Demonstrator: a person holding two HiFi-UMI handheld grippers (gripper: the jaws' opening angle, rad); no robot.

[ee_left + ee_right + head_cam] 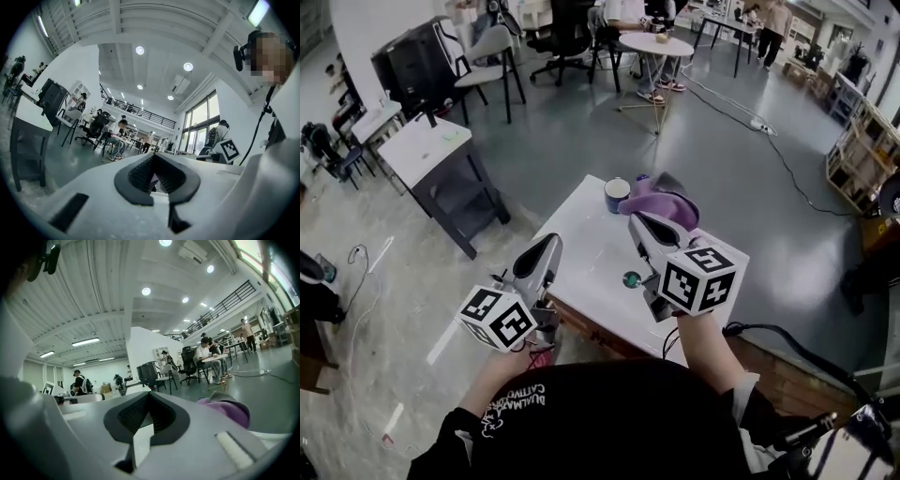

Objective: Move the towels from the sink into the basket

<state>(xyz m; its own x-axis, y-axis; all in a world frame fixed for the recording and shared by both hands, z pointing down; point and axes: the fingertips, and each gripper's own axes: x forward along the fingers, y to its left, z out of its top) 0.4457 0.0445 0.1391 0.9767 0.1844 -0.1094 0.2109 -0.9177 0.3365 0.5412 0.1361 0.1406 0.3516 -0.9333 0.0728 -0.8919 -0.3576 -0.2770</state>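
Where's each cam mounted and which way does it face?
Head view: on the person's head, steeply down at the white table; shows both forearms, left gripper, right gripper.
Left gripper view: on left gripper, roughly level along its shut jaws into the room; head camera mount top right.
Right gripper view: same on right gripper; head camera mount top left.
Shared: head and right gripper views both show the purple towel, unheld.

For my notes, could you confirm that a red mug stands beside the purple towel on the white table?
Not quite: the mug is blue, not red, as the head view shows. It does stand beside the purple towel on the white table.
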